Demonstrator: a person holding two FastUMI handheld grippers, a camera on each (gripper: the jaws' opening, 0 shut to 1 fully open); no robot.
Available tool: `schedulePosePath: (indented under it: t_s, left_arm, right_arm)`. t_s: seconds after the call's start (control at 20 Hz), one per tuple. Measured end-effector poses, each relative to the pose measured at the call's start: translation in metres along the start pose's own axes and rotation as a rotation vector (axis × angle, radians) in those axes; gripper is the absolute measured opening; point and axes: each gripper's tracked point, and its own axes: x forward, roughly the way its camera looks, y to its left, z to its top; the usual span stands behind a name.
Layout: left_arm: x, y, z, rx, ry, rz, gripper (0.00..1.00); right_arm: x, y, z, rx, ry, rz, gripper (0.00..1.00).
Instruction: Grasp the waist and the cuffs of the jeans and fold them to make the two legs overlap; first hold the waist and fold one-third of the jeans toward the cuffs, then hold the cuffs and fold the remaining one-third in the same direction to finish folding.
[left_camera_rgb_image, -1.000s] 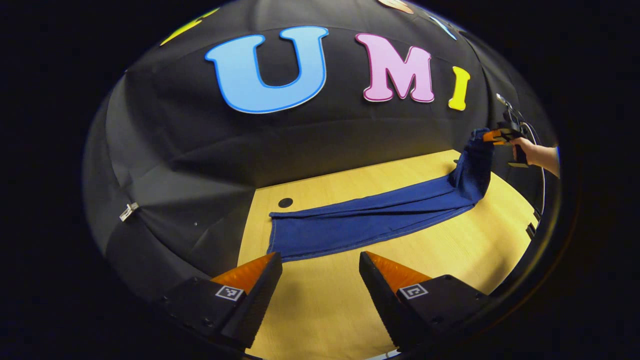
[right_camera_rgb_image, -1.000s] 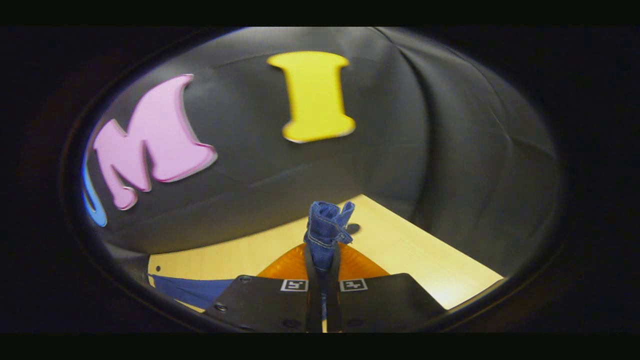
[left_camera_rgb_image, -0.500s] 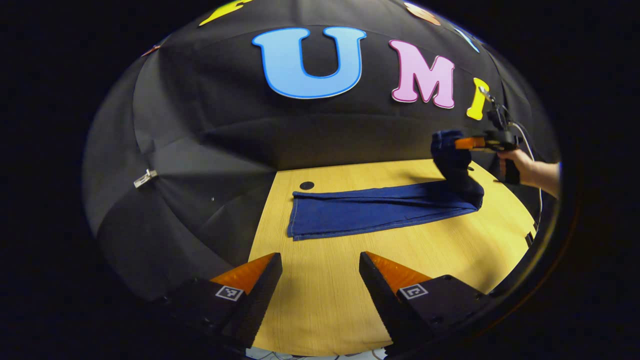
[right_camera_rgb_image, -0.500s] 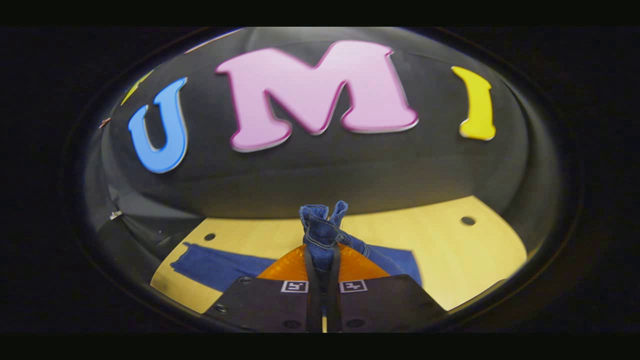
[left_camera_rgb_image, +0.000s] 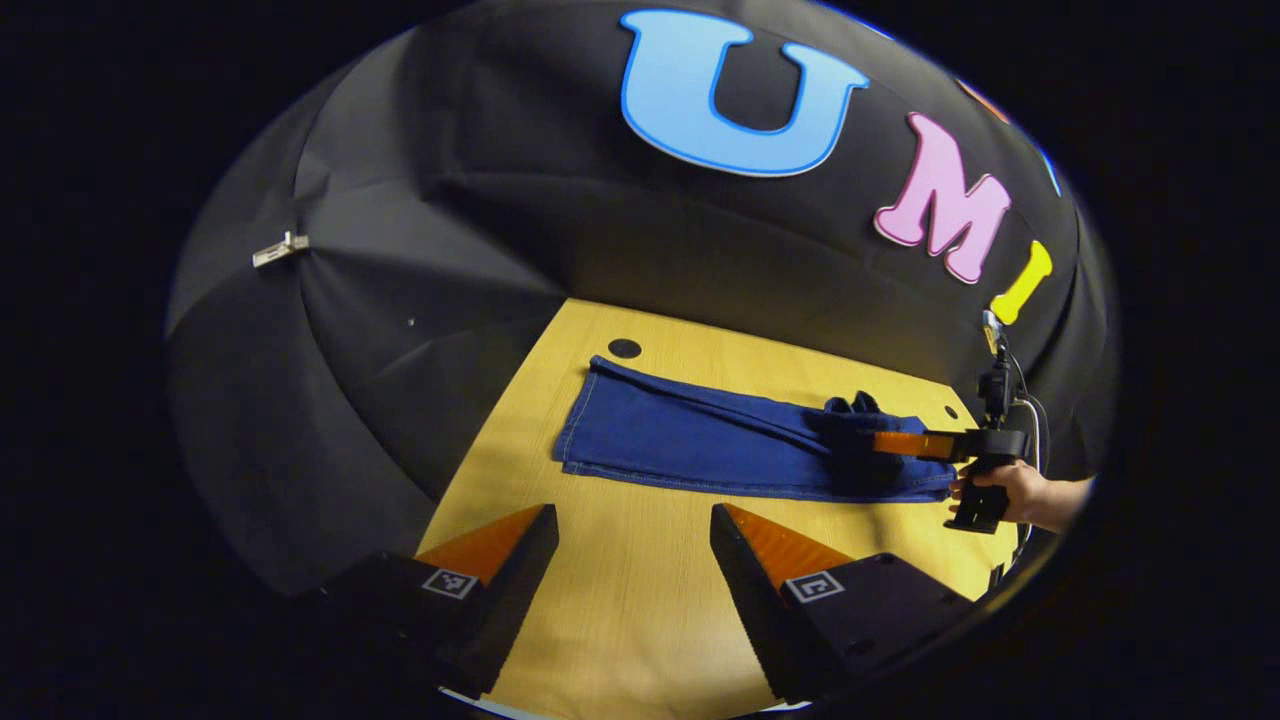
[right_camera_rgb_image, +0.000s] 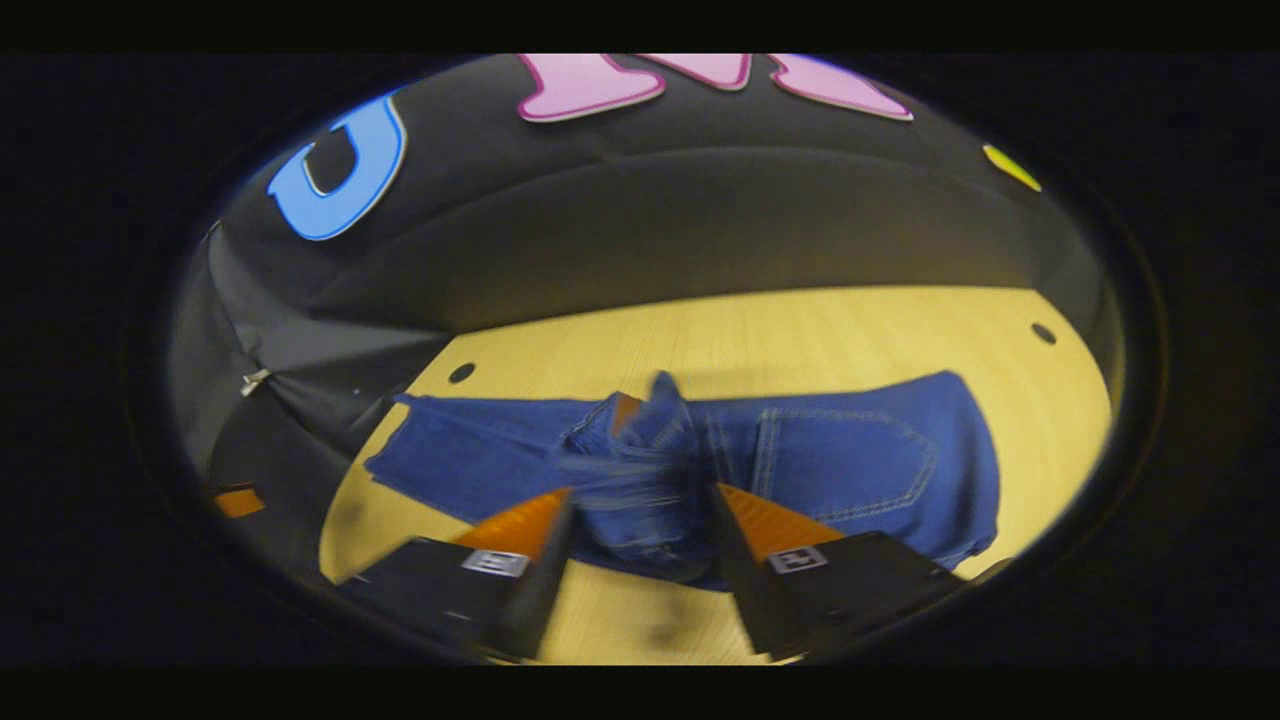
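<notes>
Now, in the left gripper view, the jeans (left_camera_rgb_image: 700, 445) lie flat on the desk (left_camera_rgb_image: 640, 600), long axis running across the view, cuffs at the end near the desk's dark hole (left_camera_rgb_image: 624, 348). The left tongs (left_camera_rgb_image: 632, 570) hover short of the jeans' near edge, wide open and empty, nearer the cuffs than the right tongs (left_camera_rgb_image: 885, 443) are. Those sit low over the far, waist end, held by a hand (left_camera_rgb_image: 1015, 492), with a bunch of denim at their tip.

Next, in the right gripper view, blurred, the right tongs (right_camera_rgb_image: 640, 545) stand parted, the waist (right_camera_rgb_image: 635, 470) bunched between the fingers; whether either finger presses the cloth, I cannot tell. Beneath it lies the jeans' pocket side. Judging by this, the waist fold is laid, and the cuffs come next.
</notes>
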Motion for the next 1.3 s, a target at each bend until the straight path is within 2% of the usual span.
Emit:
schedulePosePath:
  t_s: [0.1, 0.15, 0.35, 0.45, 0.7, 0.95, 1.1, 1.15, 1.2, 1.3]
  left_arm:
    - [0.019, -0.008, 0.010, -0.049, 0.028, -0.001, 0.96]
    - [0.029, -0.013, 0.017, -0.069, 0.032, -0.009, 0.96]
    - [0.076, -0.015, 0.030, -0.060, 0.091, -0.005, 0.95]
    - [0.100, -0.004, 0.033, -0.062, 0.118, 0.030, 0.96]
    - [0.153, 0.034, 0.029, -0.066, 0.191, 0.125, 0.96]
    - [0.191, 0.075, 0.003, -0.104, 0.296, 0.270, 0.96]
    - [0.195, 0.060, -0.011, -0.097, 0.372, 0.249, 0.95]
    - [0.206, 0.060, -0.015, -0.069, 0.387, 0.231, 0.89]
    - [0.206, 0.059, -0.015, -0.026, 0.407, 0.226, 0.97]
    - [0.207, 0.053, -0.015, 0.009, 0.435, 0.200, 0.96]
  right_arm:
    - [-0.017, -0.016, 0.003, -0.071, 0.000, 0.025, 0.91]
    - [-0.042, -0.020, 0.013, -0.110, -0.014, 0.046, 0.96]
    - [-0.114, -0.025, 0.034, -0.165, -0.091, 0.115, 0.98]
    - [-0.146, -0.042, 0.033, -0.163, -0.120, 0.110, 0.98]
    - [-0.205, -0.106, 0.007, -0.096, -0.135, 0.042, 0.98]
    - [-0.224, -0.161, -0.007, -0.002, -0.140, -0.050, 0.98]
    - [-0.223, -0.176, -0.003, 0.035, -0.154, -0.074, 0.98]
    - [-0.223, -0.179, -0.002, 0.040, -0.154, -0.077, 0.98]
    - [-0.223, -0.182, -0.001, 0.041, -0.157, -0.078, 0.98]
    - [-0.221, -0.181, -0.002, 0.045, -0.153, -0.076, 0.98]
